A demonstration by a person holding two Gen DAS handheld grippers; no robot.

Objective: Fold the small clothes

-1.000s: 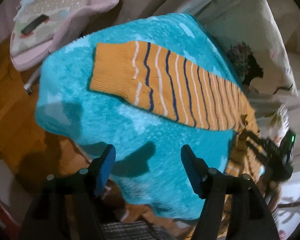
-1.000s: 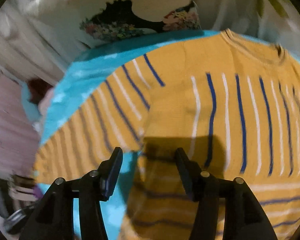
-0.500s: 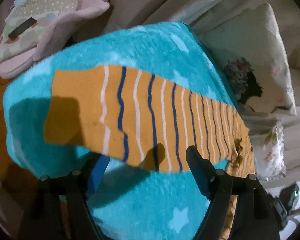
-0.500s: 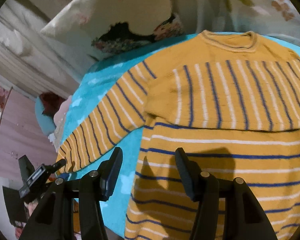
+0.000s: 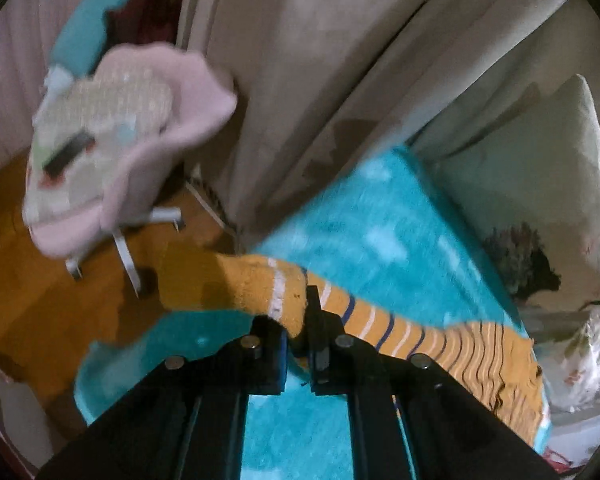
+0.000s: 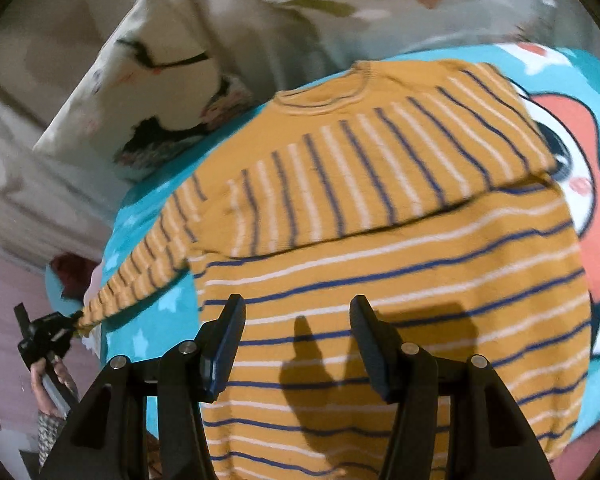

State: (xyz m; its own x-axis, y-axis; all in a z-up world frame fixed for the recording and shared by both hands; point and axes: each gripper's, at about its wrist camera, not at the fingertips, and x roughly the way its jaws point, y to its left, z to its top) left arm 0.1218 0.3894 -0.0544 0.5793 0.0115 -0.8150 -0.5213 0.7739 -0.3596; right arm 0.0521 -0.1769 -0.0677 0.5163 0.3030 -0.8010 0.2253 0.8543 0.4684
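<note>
The left gripper was clamped on the cuff of the sweater's sleeve, near the blanket's edge. The sweater lay flat on the blanket, its other sleeve folded across the chest. The right gripper hovered over the sweater's lower body, jaws apart and empty. A pillow lay beyond the collar.

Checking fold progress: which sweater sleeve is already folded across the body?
The sleeve lying across the chest is folded. The other sleeve stretches out sideways, its cuff pinched in the left claw.
</note>
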